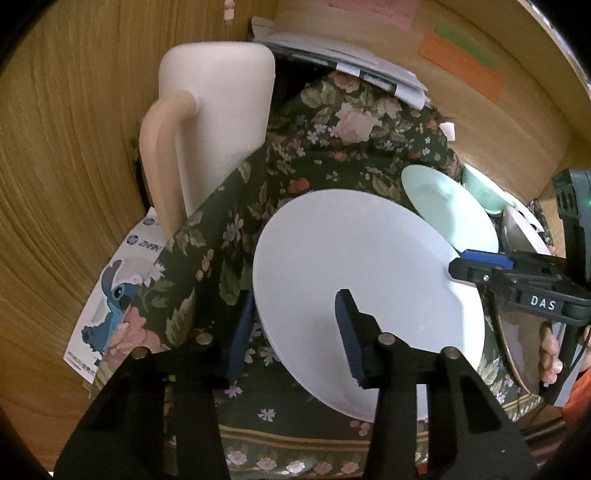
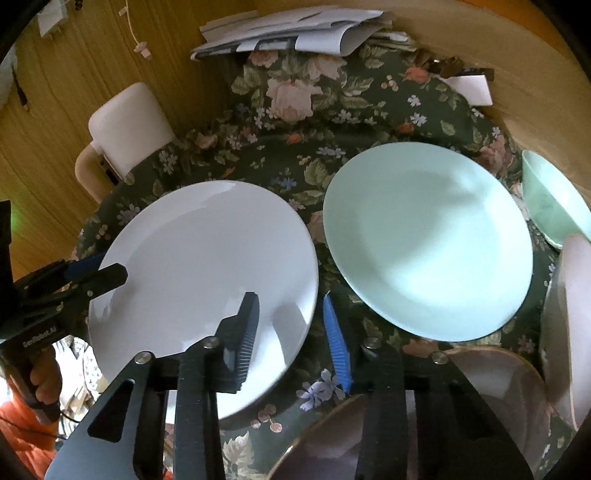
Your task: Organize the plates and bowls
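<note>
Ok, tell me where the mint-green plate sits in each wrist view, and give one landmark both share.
Left wrist: mint-green plate at right, behind the white plate.
Right wrist: mint-green plate right of centre, beside the white plate.
Shared landmark: stack of papers at the top.

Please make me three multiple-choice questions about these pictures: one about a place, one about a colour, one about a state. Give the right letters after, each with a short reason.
1. In the right wrist view, where is the mint plate?
A. To the right of the white plate
B. Stacked on the white plate
C. On the chair

2. What does the cloth look like?
A. Plain red
B. Dark green with flowers
C. Blue stripes

3. What is the state of the white plate?
A. Full of food
B. Broken in two
C. Empty and whole

Answers: 1 A, the plates lie side by side with cloth between them; 2 B, roses and leaves show on dark green; 3 C, its surface is bare and its rim unbroken.
</note>
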`<move>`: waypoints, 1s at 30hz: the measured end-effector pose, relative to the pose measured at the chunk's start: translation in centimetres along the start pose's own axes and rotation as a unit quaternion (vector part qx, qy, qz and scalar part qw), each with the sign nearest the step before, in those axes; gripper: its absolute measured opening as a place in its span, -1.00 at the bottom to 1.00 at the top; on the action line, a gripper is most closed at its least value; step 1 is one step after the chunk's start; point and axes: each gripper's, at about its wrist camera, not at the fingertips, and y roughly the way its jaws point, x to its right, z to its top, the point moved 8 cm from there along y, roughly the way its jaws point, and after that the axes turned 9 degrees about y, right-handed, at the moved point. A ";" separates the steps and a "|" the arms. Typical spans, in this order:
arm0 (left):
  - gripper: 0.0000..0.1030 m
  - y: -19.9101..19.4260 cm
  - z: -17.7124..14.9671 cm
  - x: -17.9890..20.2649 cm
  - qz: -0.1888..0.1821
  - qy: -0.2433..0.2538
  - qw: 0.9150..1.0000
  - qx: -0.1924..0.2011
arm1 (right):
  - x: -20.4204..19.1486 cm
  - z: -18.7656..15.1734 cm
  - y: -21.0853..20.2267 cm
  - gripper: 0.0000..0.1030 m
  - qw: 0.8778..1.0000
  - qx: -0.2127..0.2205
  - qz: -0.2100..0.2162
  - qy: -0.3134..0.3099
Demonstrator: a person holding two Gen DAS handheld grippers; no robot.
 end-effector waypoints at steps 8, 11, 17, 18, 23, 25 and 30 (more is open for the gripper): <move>-0.16 0.7 -0.4 0.1 -0.024 -0.008 1.000 -0.017 | 0.3 0.0 1.3 -0.44 1.000 -0.021 -0.002 0.004; -0.16 1.0 -0.5 0.3 -0.029 -0.006 0.999 -0.022 | 0.3 0.0 1.7 -0.44 1.000 -0.026 0.009 0.013; -0.16 0.9 -0.5 0.4 -0.028 -0.002 0.999 -0.024 | 0.1 0.0 1.8 -0.44 1.000 -0.023 0.002 0.009; -0.16 0.9 -0.5 0.4 -0.028 -0.002 0.999 -0.024 | 0.0 0.0 1.7 -0.44 1.000 -0.022 0.000 0.009; -0.16 0.8 -0.4 0.3 -0.024 -0.002 0.999 -0.022 | -0.1 0.2 1.2 -0.45 1.000 -0.014 -0.004 0.006; -0.16 0.8 -0.4 0.3 -0.026 -0.001 0.999 -0.020 | -0.1 0.3 1.0 -0.45 1.000 -0.009 -0.004 0.005; -0.16 0.6 -0.3 0.3 -0.028 -0.008 0.999 -0.017 | -0.4 0.4 0.1 -0.47 1.000 0.009 -0.006 -0.003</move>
